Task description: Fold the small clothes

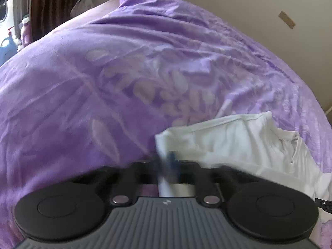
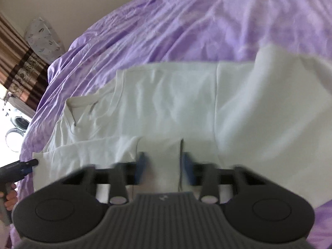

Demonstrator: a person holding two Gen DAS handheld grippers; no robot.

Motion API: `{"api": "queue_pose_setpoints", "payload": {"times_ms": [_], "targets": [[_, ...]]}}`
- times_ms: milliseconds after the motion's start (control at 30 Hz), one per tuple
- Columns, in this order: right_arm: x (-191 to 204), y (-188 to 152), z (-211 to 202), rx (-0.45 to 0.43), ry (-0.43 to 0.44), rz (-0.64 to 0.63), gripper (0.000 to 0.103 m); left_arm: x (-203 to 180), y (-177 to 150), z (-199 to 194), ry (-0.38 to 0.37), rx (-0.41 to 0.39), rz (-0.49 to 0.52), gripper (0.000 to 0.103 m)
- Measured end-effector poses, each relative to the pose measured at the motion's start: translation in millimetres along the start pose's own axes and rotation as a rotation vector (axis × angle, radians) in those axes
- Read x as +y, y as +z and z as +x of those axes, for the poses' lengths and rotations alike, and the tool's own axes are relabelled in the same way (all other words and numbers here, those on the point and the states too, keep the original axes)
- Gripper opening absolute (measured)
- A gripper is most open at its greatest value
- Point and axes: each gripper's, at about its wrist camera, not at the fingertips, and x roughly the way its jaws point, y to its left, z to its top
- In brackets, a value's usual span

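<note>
The white T-shirt [image 2: 166, 103] lies spread on the purple bedspread [image 2: 166, 20], its long axis running left to right across the middle of the right wrist view, collar at centre left. The right gripper [image 2: 164, 164] shows a band of the near hem between its blue pads; blur hides whether they press, though they look closed on it. The left gripper [image 1: 169, 161], jaws together, pinches the shirt's corner at the lower centre of its own view; it also shows at lower left of the right view. Both hold the near edge, so the fold likely goes away toward the far hem.

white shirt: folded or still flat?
Partly folded. The white shirt lies on the purple bedspread with its right part doubled over; collar side flat.
</note>
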Motion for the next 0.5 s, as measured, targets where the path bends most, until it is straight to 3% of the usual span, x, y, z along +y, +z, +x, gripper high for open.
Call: {"api": "queue_pose_setpoints", "payload": {"times_ms": [67, 133, 233, 300, 333, 367, 400, 500], "targets": [[3.9, -6.6, -3.9, -0.042, 0.025, -0.026, 0.0, -8.1, 6.6, -18.1, -0.023, -0.068, 0.054, 0.003], [15.2, -11.1, -21.2, -0.121, 0.066, -0.089, 0.0, -23.1, 11.3, -37.5, -0.02, -0.126, 0.184, 0.003], [32.1, -11.1, -45.8, -0.209, 0.041, -0.184, 0.0, -38.5, 19.2, -40.9, 0.033, -0.127, 0.315, 0.003], [31.8, -7.3, -46.0, -0.225, -0.014, -0.2, 0.0, -35.5, 21.3, -20.8, 0.082, -0.056, 0.334, 0.005], [28.7, -5.8, -41.1, -0.21, -0.032, -0.188, 0.0, -32.0, 19.8, -12.2, 0.137, -0.046, 0.329, 0.004], [25.3, -5.7, -33.8, -0.188, -0.058, -0.173, 0.0, -25.7, 17.3, -6.1, 0.249, -0.065, 0.3, 0.005], [22.7, -7.3, -25.8, -0.159, -0.078, -0.166, 0.0, -17.9, 16.5, -4.7, 0.28, -0.06, 0.268, 0.006], [21.8, -14.9, -16.4, -0.118, -0.12, -0.177, 0.003, 1.6, 10.7, -18.0, 0.232, -0.03, 0.202, 0.006]]}}
